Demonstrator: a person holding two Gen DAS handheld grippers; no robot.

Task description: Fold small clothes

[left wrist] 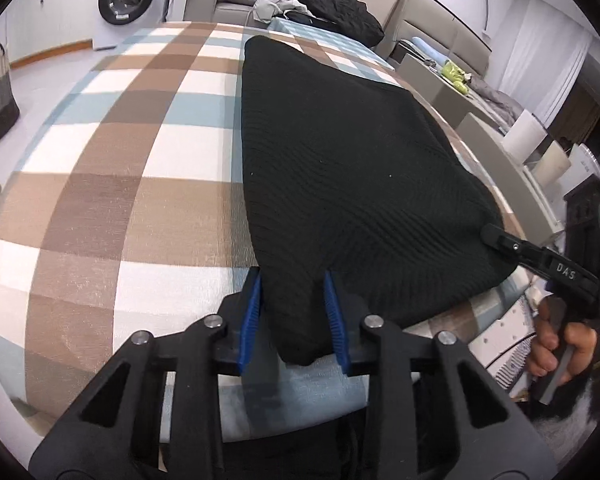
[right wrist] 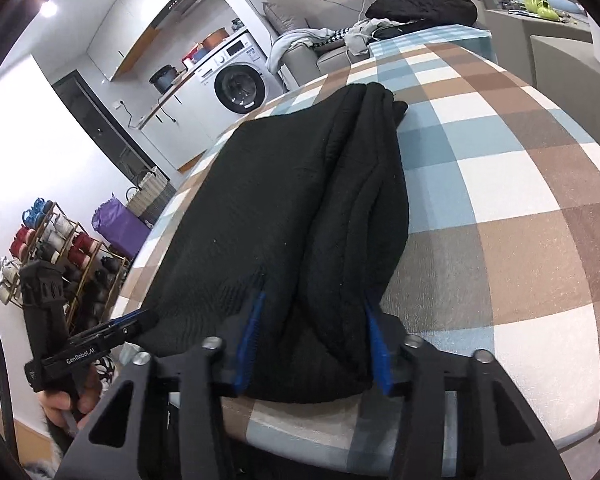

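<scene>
On the checked surface (left wrist: 112, 200) lies a black knitted garment (left wrist: 340, 160), already doubled lengthwise, its near edge at the person's side. The left gripper (left wrist: 294, 316) has a narrow near corner between its blue fingers (left wrist: 252, 316), which appear to pinch it; the right gripper (right wrist: 312, 344) straddles the thick folded bundle at the other near corner, its fingers (right wrist: 250, 340) fairly wide and seemingly pressing its sides. To fold well, both corners should probably be lifted together, kept level and taut, then carried toward the far edge so the layers land square, without dragging the lower layer.
</scene>
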